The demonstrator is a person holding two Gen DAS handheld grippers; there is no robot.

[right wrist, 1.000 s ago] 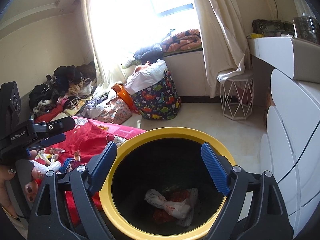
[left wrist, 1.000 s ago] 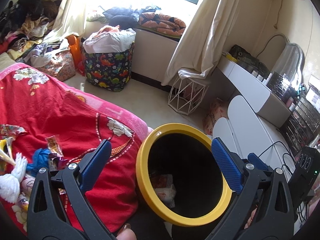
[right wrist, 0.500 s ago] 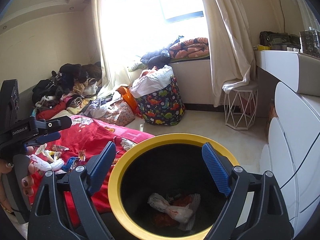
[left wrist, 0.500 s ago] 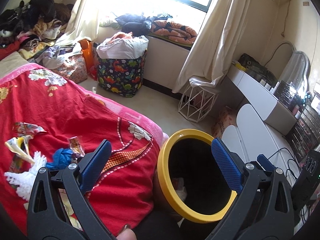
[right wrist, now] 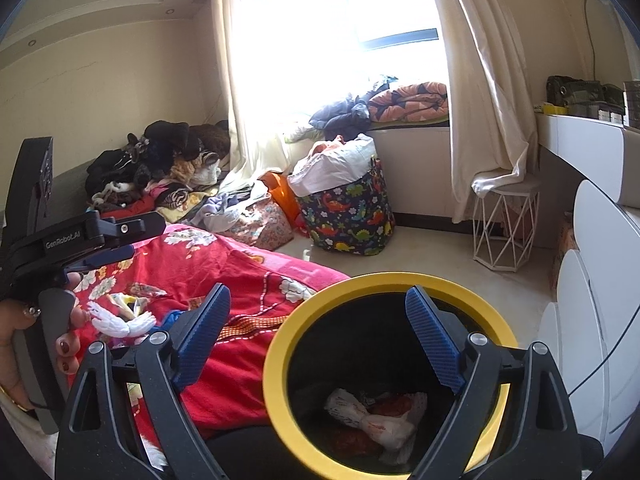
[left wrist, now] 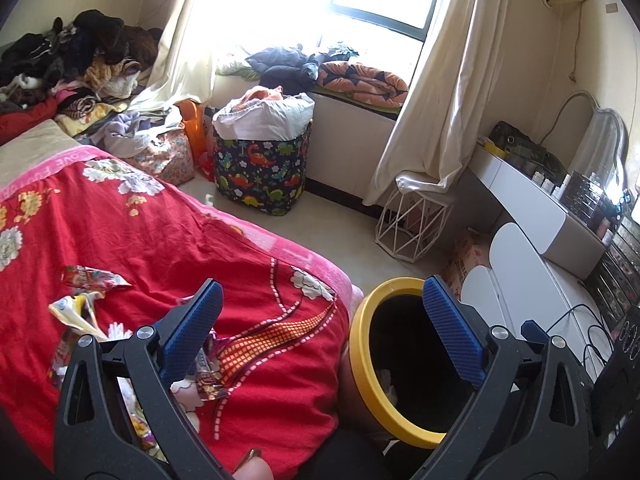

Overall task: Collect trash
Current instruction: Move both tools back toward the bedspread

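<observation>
Snack wrappers (left wrist: 86,280) are being left scattered on the red floral bedspread (left wrist: 168,240). Left gripper (left wrist: 320,332) is being held wide, nothing gripped. Right gripper (right wrist: 320,340), likewise spread and empty, is being held over the yellow-rimmed trash bin (right wrist: 440,280), crumpled trash (right wrist: 372,420) inside.

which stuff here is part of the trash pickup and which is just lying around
Job: yellow-rimmed bin; crumpled trash inside it; snack wrappers on the red bedspread.

Lying about: dinosaur-print hamper; clothes pile; wire stool; curtains.

Home bedroom: red bedspread (left wrist: 168,240), curtain (left wrist: 448,92), clothes pile (left wrist: 76,60).
</observation>
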